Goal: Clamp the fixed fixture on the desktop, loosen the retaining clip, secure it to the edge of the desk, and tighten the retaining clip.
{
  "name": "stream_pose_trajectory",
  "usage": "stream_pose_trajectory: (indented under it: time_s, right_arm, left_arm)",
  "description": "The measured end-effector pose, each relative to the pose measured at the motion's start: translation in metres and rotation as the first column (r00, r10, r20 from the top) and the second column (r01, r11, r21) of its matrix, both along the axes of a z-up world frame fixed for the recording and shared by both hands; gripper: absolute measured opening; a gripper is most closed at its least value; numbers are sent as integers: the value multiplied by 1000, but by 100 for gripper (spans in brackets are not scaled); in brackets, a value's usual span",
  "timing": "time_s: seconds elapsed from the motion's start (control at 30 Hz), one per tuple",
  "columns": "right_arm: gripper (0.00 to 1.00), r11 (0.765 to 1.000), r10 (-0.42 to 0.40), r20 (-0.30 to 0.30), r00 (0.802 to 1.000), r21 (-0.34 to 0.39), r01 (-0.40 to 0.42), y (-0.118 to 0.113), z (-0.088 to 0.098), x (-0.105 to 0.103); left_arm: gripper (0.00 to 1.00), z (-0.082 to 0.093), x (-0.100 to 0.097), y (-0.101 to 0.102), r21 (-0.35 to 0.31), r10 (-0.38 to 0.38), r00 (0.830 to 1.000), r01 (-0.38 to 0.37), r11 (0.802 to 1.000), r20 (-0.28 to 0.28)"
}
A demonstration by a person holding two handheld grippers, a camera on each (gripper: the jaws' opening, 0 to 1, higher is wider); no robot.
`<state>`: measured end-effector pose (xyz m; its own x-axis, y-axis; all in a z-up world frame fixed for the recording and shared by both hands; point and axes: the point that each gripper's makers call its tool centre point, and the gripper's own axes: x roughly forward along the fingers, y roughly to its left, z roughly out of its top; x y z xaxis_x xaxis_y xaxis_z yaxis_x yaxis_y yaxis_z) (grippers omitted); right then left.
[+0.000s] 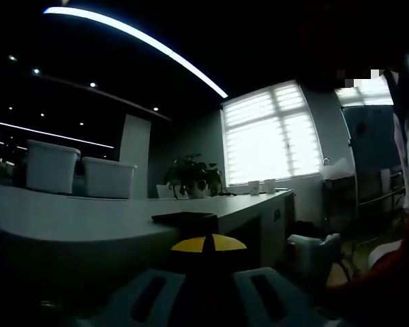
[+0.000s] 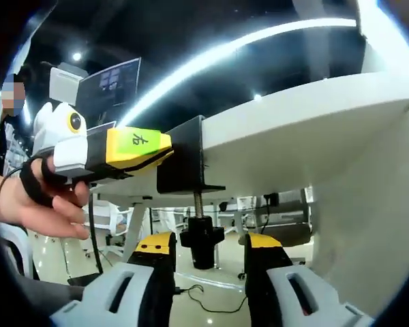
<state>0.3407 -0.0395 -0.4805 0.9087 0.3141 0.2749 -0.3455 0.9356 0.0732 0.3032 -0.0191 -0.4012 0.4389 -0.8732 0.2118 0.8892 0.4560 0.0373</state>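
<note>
**Black clamp sits on the desk edge, both grippers at it**

In the right gripper view the white desk [image 2: 307, 119] crosses the upper right of the frame, seen from below its edge. The black clamp fixture [image 2: 184, 158] wraps that edge at centre, and its threaded screw drops to a black knob [image 2: 201, 244] in the lower middle. The right gripper [image 2: 208, 255] rises from the bottom with its yellow-tipped jaws set wide, one on each side of the knob; whether they touch it I cannot tell. From the left of the frame the left gripper [image 2: 165, 148] reaches in, its yellow jaws closed on the upper part of the fixture, held by a person's hand [image 2: 37, 201]. A long ceiling light streaks across the top.

In the left gripper view the room is dim. The desk [image 1: 88, 228] runs from lower left toward centre, carrying two white bins [image 1: 78, 174] at left, a potted plant [image 1: 193, 177] and white cups [image 1: 262, 186] near a bright blinded window [image 1: 273, 136] at upper right. The fixture's dark top [image 1: 184, 216] lies on the desktop, just above the yellow jaw tips [image 1: 209, 243]
</note>
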Motion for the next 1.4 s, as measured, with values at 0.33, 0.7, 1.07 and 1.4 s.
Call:
stream_pose_trajectory:
  time_s: [0.33,0.7,1.07,1.4]
  right_arm:
    - [43,967,-255,-98,962,-33,252,14,-3,-11]
    - [30,925,-379,-110,919,-42,377,9,13,9]
    - [26,948,-317,-82,945,-40,314,7,11,8]
    - [26,997,49,-50,998,-61,-52,15,9,10]
  left_arm:
    - [1,0,-1,0,2,5,1000,-5,1000,4]
    - [1,0,0,1,-8,11,1000,-11,1000,3]
    - [1,0,0,1,-7,6,1000,-6,1000,3]
    - [1,0,0,0,14,5,1000,-6,1000,17]
